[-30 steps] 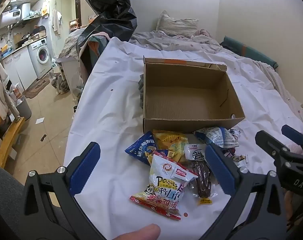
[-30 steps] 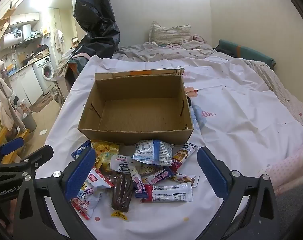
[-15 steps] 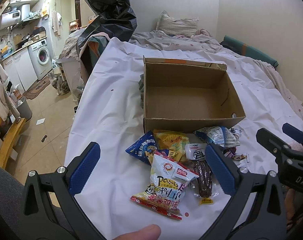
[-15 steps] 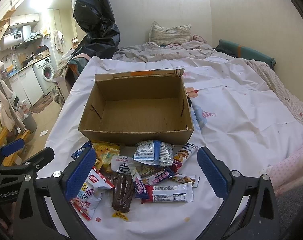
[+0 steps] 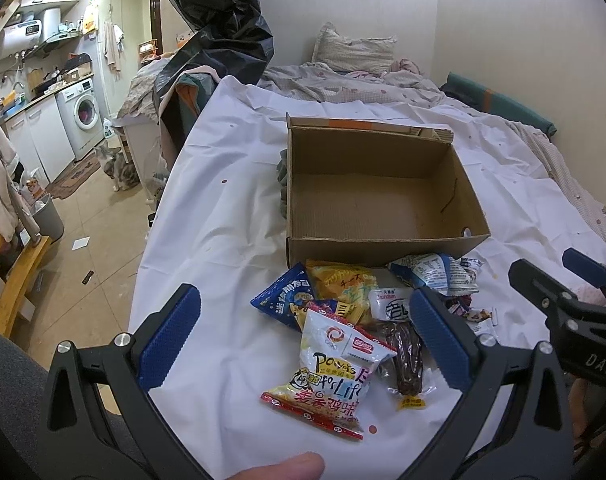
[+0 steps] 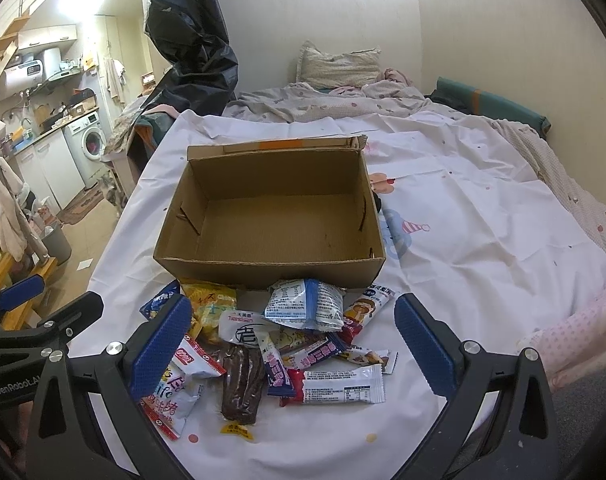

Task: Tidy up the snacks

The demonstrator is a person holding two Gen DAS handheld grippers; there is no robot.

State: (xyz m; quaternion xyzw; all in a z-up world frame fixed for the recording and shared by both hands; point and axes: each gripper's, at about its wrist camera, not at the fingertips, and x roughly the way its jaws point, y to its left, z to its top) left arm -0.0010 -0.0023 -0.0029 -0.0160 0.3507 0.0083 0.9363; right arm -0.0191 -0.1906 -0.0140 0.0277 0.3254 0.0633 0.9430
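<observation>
An open, empty cardboard box [image 5: 375,196] [image 6: 275,216] sits on the white sheet. A heap of snack packets lies against its near side: a white "Powers for Life" bag [image 5: 335,372] [image 6: 175,396], a blue bag [image 5: 283,300], a yellow bag [image 5: 343,284] [image 6: 211,304], a dark brown sausage pack [image 5: 405,356] [image 6: 241,384], a blue-white pouch [image 5: 431,272] [image 6: 303,304] and a white bar [image 6: 339,386]. My left gripper [image 5: 303,340] is open and empty above the white bag. My right gripper [image 6: 291,344] is open and empty above the heap.
The white sheet [image 6: 483,220] covers a bed with a pillow [image 6: 339,64] at the far end. A black plastic bag [image 5: 219,32] hangs at the back left. The bed's left edge drops to a floor with a washing machine [image 5: 81,116] and a cat [image 5: 117,164].
Both grippers have crept slightly forward toward the heap. Nothing was taken hold of; the snacks and the box lie as before.
</observation>
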